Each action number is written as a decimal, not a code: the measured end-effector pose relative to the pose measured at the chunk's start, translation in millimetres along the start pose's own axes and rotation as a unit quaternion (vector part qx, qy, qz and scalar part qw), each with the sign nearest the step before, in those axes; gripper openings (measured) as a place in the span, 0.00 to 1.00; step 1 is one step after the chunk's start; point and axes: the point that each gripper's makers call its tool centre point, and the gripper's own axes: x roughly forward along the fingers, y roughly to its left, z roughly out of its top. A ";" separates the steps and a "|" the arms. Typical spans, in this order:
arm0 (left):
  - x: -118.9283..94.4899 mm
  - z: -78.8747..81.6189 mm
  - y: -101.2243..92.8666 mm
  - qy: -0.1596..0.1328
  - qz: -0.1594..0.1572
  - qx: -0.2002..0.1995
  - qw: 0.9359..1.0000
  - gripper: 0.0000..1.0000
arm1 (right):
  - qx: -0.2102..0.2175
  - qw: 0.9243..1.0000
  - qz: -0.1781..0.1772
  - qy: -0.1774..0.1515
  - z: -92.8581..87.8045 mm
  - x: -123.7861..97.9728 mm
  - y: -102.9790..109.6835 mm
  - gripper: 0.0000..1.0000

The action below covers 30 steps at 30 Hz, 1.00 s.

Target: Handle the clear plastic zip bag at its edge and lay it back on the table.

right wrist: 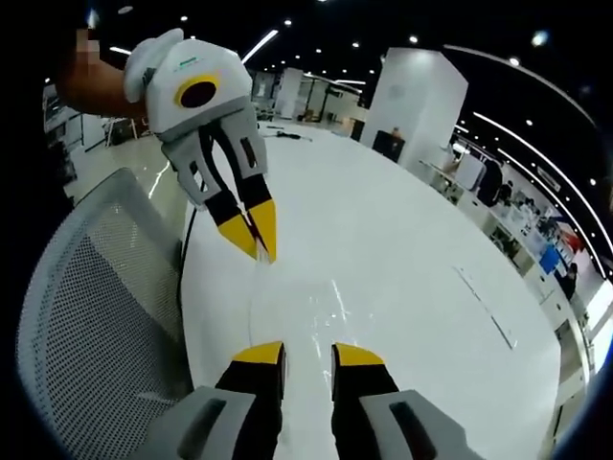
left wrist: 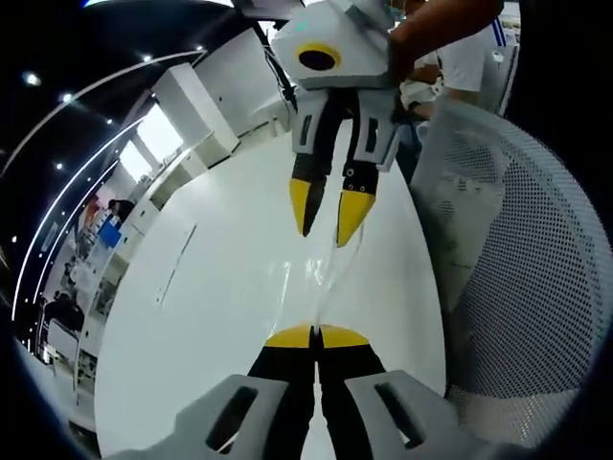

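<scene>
Closest to us in the left gripper view, our left gripper (left wrist: 315, 335) has its two yellow-tipped jaws pressed together, pinching one edge of the clear plastic zip bag (left wrist: 321, 278). From there the bag stretches away as a faint, glossy strip over the white table (left wrist: 211, 316) toward our right gripper (left wrist: 329, 218), which enters that view from the top. Its yellow tips stand a little apart there, with the bag's far end reaching up to them; whether they are actually clamped on the film is hard to tell, since the plastic is nearly invisible against the tabletop.

In the right gripper view, our right gripper's (right wrist: 308, 353) own jaws rise from the bottom with a clear gap between the yellow pads. The left gripper (right wrist: 256, 233) comes in from the upper left, held by a hand (right wrist: 96, 91), its tips closed to a point. A pale sheen of the bag (right wrist: 321, 307) lies between the two grippers, low over the table (right wrist: 431, 316).

Beside the table stands a grey mesh chair (left wrist: 517, 287), its backrest close to the table's edge. Further off, we see white counters (left wrist: 206, 105) and ceiling lights (right wrist: 261, 43).
</scene>
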 end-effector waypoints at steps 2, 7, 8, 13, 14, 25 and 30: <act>0.1 -0.4 0.5 0.000 0.001 0.001 1.000 0.00 | 0.000 1.000 0.002 0.002 -1.9 1.2 1.0 0.13; -0.1 1.0 2.0 -0.005 0.001 -0.003 1.000 0.00 | -0.004 1.000 0.004 -0.001 -1.4 1.4 4.7 0.00; 0.0 1.1 2.4 -0.005 0.001 -0.003 1.000 0.00 | -0.005 1.000 0.004 -0.001 -1.4 1.7 5.4 0.00; 0.5 0.3 1.1 -0.007 -0.005 -0.001 1.000 0.00 | -0.016 1.000 0.007 0.007 -3.9 3.5 8.7 0.00; 0.0 1.7 1.3 -0.012 -0.004 -0.003 1.000 0.00 | -0.015 1.000 0.007 0.008 -4.2 3.5 9.0 0.00; -9.2 11.9 1.3 -0.041 -0.010 -0.010 0.999 0.06 | -0.020 1.000 0.011 0.015 -6.9 4.9 8.9 0.00; -10.0 16.1 -2.8 -0.044 -0.017 0.003 0.999 0.07 | -0.021 1.000 0.012 0.017 -7.0 5.0 7.4 0.00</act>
